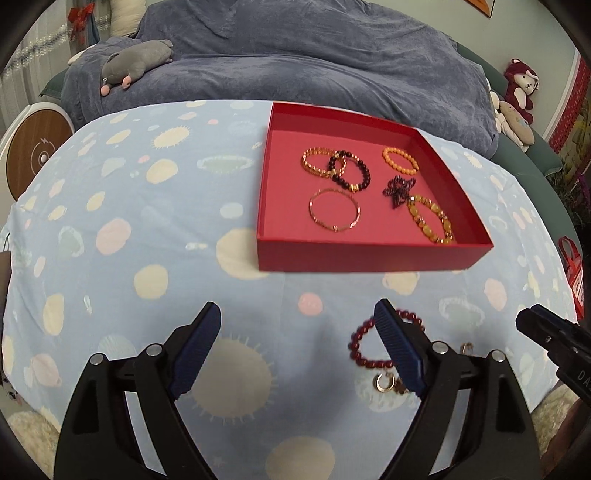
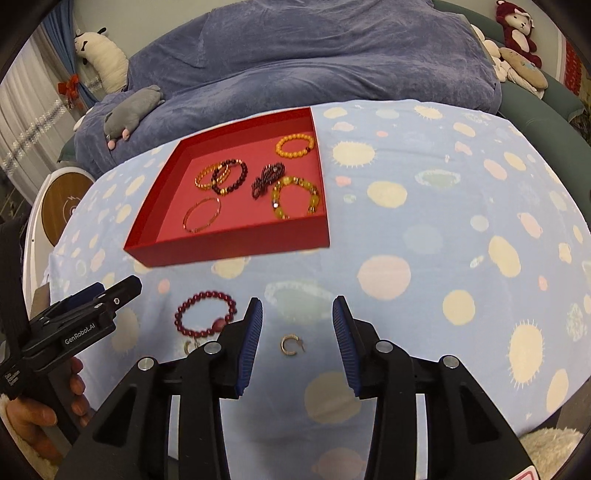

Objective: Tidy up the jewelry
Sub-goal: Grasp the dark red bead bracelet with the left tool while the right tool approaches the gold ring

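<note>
A red open box [image 1: 369, 254] [image 2: 236, 247] sits on the spotted cloth and holds several bracelets and a dark beaded flower [image 1: 399, 190]. A dark red bead bracelet [image 1: 360, 349] [image 2: 205, 312] lies on the cloth in front of the box, partly hidden by my left gripper's right finger. A gold hoop earring [image 2: 291, 345] lies between the open fingers of my right gripper [image 2: 297, 341]. A second small gold ring piece [image 1: 384, 382] [image 2: 190, 346] lies by the red bracelet. My left gripper [image 1: 297, 343] is open and empty over bare cloth, left of the red bracelet.
The light blue spotted cloth [image 2: 443, 221] covers the table. Behind it is a bed with a blue blanket [image 1: 295, 55], a grey plush [image 1: 136, 64] and red plush toys [image 2: 517, 29]. A round white and wood device [image 1: 33, 155] stands at the left.
</note>
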A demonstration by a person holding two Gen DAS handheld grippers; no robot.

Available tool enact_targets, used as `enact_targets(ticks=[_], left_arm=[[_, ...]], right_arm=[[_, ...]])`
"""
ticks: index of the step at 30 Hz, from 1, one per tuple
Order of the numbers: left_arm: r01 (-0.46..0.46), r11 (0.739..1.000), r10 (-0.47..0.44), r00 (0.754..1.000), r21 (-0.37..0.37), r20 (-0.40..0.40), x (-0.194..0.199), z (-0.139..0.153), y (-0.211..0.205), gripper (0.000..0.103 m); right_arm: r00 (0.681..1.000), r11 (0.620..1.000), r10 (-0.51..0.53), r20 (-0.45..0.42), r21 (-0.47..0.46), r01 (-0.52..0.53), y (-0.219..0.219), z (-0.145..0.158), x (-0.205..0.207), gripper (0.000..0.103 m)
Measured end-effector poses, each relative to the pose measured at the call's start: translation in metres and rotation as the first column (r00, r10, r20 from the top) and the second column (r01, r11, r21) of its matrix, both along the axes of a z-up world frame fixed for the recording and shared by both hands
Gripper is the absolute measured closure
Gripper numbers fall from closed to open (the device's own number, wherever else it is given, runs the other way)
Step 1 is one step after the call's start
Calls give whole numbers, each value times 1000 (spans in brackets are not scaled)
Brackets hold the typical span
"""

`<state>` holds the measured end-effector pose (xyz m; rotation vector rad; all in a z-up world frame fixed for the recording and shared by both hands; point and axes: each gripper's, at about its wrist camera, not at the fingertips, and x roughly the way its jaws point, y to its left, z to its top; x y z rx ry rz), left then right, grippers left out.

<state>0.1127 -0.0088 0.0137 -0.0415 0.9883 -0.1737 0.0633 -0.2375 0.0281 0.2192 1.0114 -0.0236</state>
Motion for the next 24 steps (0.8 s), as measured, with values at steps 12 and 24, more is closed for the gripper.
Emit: enact_targets(ticks=[12, 24], left_arm=[[47, 999, -47, 998, -5, -34, -13, -27, -26, 24], [117, 992, -116, 993, 42, -13, 4, -42, -57, 57]], right_arm=[[998, 1000, 6, -65, 11, -5, 8, -30, -24, 64], [996, 1000, 12, -92, 20, -10, 10, -39, -22, 64]])
